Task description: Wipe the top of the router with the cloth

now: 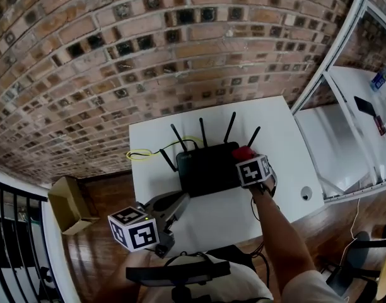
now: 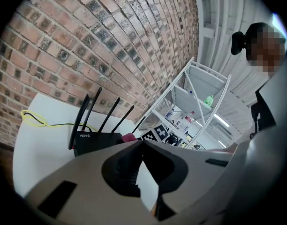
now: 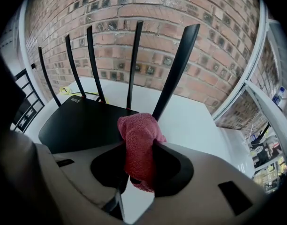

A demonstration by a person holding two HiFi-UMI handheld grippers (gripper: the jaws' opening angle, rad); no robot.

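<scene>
Router black on white table, right hand-held gripper clamping pink cloth; left hand-held gripper closed, empty

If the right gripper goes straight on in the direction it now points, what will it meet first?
Probably the flat top of the black plastic router, near its right edge. The pink terry cloth clamped in the right gripper would touch first. The nearest black antenna stands beyond, though depth is unclear.

I see a nubby pink terry cloth, a matt black plastic router, a smooth white bench and a rough brick wall behind the router.
</scene>
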